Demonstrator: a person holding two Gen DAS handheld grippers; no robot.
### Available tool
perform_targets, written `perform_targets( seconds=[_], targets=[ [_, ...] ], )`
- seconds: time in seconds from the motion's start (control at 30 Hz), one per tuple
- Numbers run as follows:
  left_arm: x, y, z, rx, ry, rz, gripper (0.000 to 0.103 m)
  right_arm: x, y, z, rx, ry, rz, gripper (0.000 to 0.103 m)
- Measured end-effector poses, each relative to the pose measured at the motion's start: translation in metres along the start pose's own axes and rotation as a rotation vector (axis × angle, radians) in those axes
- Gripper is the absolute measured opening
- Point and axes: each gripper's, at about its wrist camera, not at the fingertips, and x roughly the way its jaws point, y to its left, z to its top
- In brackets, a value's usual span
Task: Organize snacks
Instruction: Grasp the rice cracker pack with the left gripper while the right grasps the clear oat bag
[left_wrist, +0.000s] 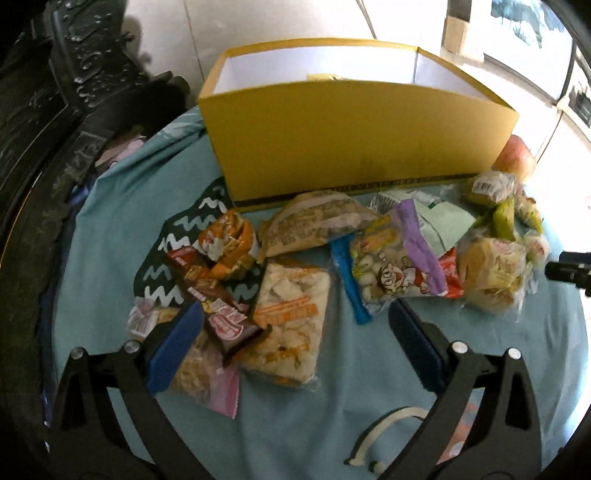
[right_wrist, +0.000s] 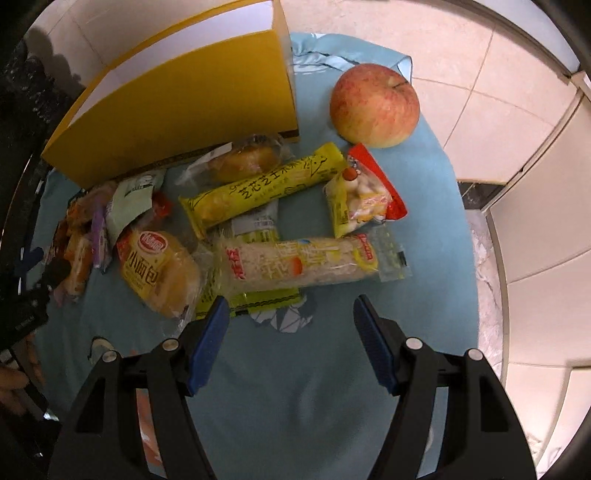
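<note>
A yellow cardboard box (left_wrist: 354, 140) stands open at the back of a table with a blue cloth (left_wrist: 332, 387); it also shows in the right wrist view (right_wrist: 177, 107). Several snack packets lie in front of it. My left gripper (left_wrist: 291, 332) is open above a clear cracker packet (left_wrist: 291, 321) and a brown wafer packet (left_wrist: 218, 306). My right gripper (right_wrist: 290, 328) is open just short of a long white rice-cracker packet (right_wrist: 295, 266). A small bread bun packet (right_wrist: 159, 273), a long yellow packet (right_wrist: 266, 188) and a red-and-yellow candy packet (right_wrist: 362, 195) lie around it.
A red-yellow apple (right_wrist: 375, 105) sits on the cloth to the right of the box. A purple-and-blue candy packet (left_wrist: 391, 266) lies mid-table. Dark carved furniture (left_wrist: 44, 110) stands to the left. A white tiled floor (right_wrist: 517, 74) lies beyond the table's right edge.
</note>
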Motion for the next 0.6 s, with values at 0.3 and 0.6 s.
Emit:
perform_targets(
  seconds=[0.3, 0.6],
  targets=[
    [0.034, -0.013, 0.001, 0.133, -0.007, 0.087, 0.101, 0.012, -0.019, 0.029, 0.225, 0.003, -0.044, 0.079],
    [0.027, -0.020, -0.019, 0.126, 0.015, -0.107, 0.047, 0.032, 0.002, 0.020, 0.078, 0.050, 0.021, 0.049]
  ],
)
